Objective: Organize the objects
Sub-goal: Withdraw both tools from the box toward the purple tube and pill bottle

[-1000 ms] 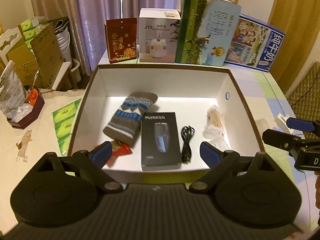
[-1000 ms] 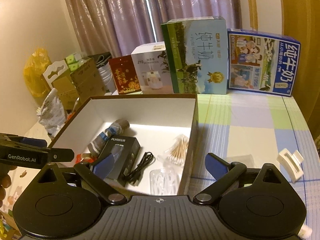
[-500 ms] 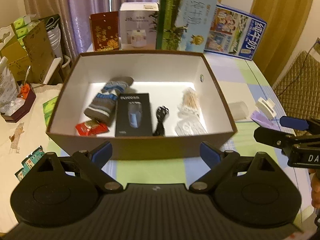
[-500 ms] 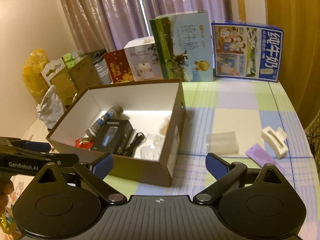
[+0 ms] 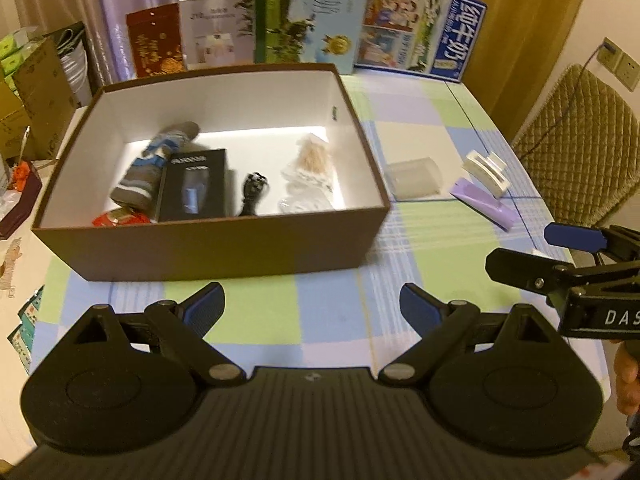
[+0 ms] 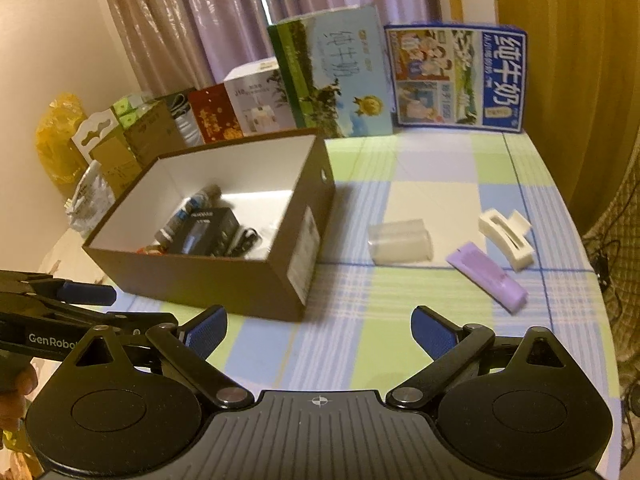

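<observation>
I held the left gripper (image 5: pixel 310 304) wide apart and empty, just in front of the brown box (image 5: pixel 208 246). The right gripper (image 6: pixel 318 330) was wide apart too, with the purple tube (image 6: pixel 486 274) and white clip (image 6: pixel 508 238) lying ahead, to its right.

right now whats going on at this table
A person holds a claw in each hand, both open and empty: left claw, right claw. The brown box already holds a sock, a black carton and a cable. A hair clip, purple tube and clear case lie outside on the tablecloth.
</observation>
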A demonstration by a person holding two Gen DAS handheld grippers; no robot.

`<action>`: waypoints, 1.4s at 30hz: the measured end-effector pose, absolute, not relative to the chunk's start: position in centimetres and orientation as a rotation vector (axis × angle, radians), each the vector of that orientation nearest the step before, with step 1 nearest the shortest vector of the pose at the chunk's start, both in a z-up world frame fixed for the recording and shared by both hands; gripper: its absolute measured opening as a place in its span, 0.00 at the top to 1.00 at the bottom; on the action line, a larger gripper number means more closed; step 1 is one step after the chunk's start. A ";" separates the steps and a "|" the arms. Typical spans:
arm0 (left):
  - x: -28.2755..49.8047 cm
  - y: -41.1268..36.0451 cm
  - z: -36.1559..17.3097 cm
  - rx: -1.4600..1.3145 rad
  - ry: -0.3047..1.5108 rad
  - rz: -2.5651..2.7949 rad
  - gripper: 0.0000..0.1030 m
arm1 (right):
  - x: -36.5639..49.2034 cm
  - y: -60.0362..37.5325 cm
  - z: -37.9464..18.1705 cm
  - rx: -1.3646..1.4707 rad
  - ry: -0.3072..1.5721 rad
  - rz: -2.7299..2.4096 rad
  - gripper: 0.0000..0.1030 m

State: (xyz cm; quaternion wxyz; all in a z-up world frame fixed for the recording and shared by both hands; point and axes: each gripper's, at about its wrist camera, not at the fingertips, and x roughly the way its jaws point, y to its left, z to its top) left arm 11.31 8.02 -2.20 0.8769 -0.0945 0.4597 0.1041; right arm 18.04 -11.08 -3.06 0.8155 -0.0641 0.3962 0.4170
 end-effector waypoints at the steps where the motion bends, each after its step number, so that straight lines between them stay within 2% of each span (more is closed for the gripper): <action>1: 11.4 7.7 -2.3 -0.197 0.963 0.214 0.10 | 18.1 -11.5 -3.1 -0.139 0.848 0.885 0.07; 30: 14.7 -2.2 -4.7 -0.151 1.040 0.131 0.10 | 21.6 -21.6 -4.9 -0.131 0.922 0.780 0.07; 42: 18.8 -5.8 -7.0 -0.126 1.081 0.103 0.10 | 26.0 -25.5 -8.2 -0.187 0.936 0.705 0.07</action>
